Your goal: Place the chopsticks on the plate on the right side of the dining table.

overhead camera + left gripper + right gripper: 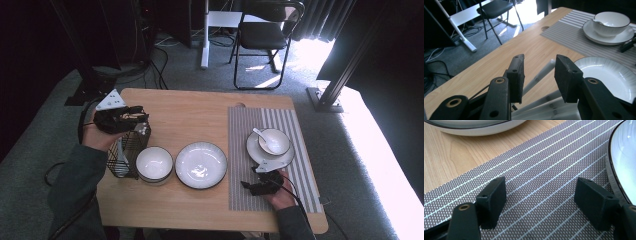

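Note:
My left gripper (136,118) hovers over a black wire holder (123,159) at the table's left edge. In the left gripper view its jaws (539,65) stand open, with several white utensil handles (539,74) just below and between them, none clamped. A white bowl (154,164) and a white plate (201,165) sit beside the holder. My right gripper (248,184) rests low on the striped placemat (250,150), jaws wide open (541,192) and empty, next to a saucer (624,157).
A small bowl with a spoon (273,140) stands on the saucer (256,152) on the placemat. The table's far half is bare wood (190,110). A folding chair (265,35) stands on the floor beyond the table.

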